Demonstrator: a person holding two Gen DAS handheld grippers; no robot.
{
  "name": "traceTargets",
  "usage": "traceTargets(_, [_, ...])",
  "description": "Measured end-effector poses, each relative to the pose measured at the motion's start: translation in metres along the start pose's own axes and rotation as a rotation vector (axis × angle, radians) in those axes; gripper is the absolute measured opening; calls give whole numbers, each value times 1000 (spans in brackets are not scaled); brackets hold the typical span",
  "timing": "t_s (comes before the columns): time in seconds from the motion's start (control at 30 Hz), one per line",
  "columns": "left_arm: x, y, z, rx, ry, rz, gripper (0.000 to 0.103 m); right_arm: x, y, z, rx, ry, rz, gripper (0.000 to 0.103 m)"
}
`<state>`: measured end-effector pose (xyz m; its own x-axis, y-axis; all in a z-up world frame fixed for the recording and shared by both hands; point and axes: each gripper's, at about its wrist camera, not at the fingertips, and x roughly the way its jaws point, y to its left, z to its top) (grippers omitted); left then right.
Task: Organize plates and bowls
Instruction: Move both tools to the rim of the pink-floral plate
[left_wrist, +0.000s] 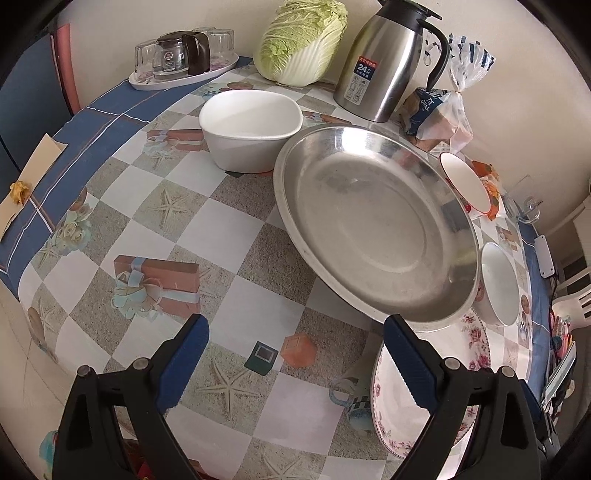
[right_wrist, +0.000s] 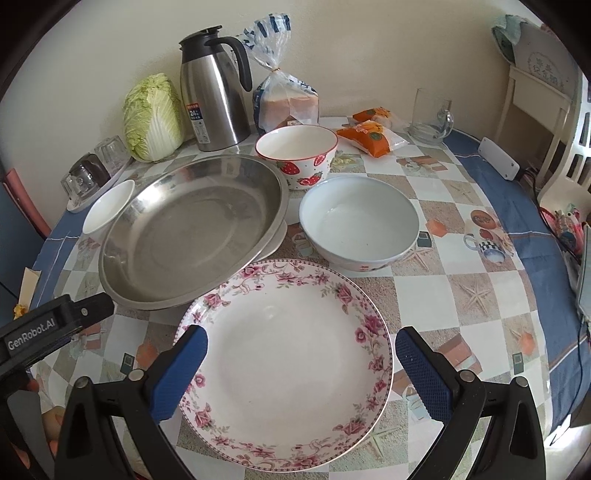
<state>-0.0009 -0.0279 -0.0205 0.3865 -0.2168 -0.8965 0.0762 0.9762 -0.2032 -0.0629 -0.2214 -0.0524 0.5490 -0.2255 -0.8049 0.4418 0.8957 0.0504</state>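
Observation:
A wide steel plate (left_wrist: 373, 225) (right_wrist: 192, 232) lies tilted in the middle of the table, its far edge propped on something white (right_wrist: 276, 240). Its near rim overlaps a floral plate (right_wrist: 291, 365) (left_wrist: 428, 398). My right gripper (right_wrist: 301, 339) hangs open just above the floral plate, one finger near each side. My left gripper (left_wrist: 295, 332) is open over bare tablecloth, its right finger above the floral plate's rim, close to the steel plate. A square white bowl (left_wrist: 251, 129) (right_wrist: 109, 206), a strawberry bowl (right_wrist: 295, 155) (left_wrist: 465, 184) and a round white bowl (right_wrist: 358, 221) (left_wrist: 498, 284) stand around them.
Against the back wall stand a steel thermos jug (right_wrist: 214, 96), a cabbage (right_wrist: 153, 118) and bagged bread (right_wrist: 284, 99). A tray of glasses (left_wrist: 184, 59) sits far left. Orange snack packs (right_wrist: 373, 136), a glass mug (right_wrist: 432, 114) and a white power strip (right_wrist: 498, 158) are far right.

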Motion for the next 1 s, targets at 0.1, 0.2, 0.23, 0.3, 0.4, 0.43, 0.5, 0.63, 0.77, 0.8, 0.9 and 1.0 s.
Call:
traceTargets(0.1, [2,-6,-2,27,16,-10,96,5,-11,-1,47,33,0,103])
traceTargets(0.2, [4,-13,-5,61,30,-22,96,12,-24,-4,108,72,-7,103])
traceTargets(0.23, [5,-16,-6,76,34,-29,96,14,-29,-6,132,85,-7,103])
traceTargets(0.3, [7,-22,-8,107,48,-48,96,18,-40,-8,188,108,-4,103])
traceTargets(0.4, [14,-33,-12,154,90,-82,96,24,-53,-11,249,136,-17,103])
traceTargets(0.43, [17,-37,-14,170,104,-87,96,26,-56,-12,264,145,-11,103])
traceTargets(0.5, [20,-43,-16,198,123,-99,96,31,-61,-14,295,166,17,103])
traceTargets(0.63, [23,-51,-19,216,139,-162,96,36,-67,-16,337,196,18,103])
traceTargets(0.77, [30,-57,-20,225,165,-170,96,40,-72,-17,378,208,44,97])
traceTargets(0.8, [32,-58,-20,226,175,-167,96,40,-74,-16,384,208,46,95])
traceTargets(0.9, [39,-64,-21,243,195,-149,96,42,-77,-15,393,211,40,91])
traceTargets(1.0, [45,-70,-21,258,206,-129,96,43,-81,-13,404,201,42,87])
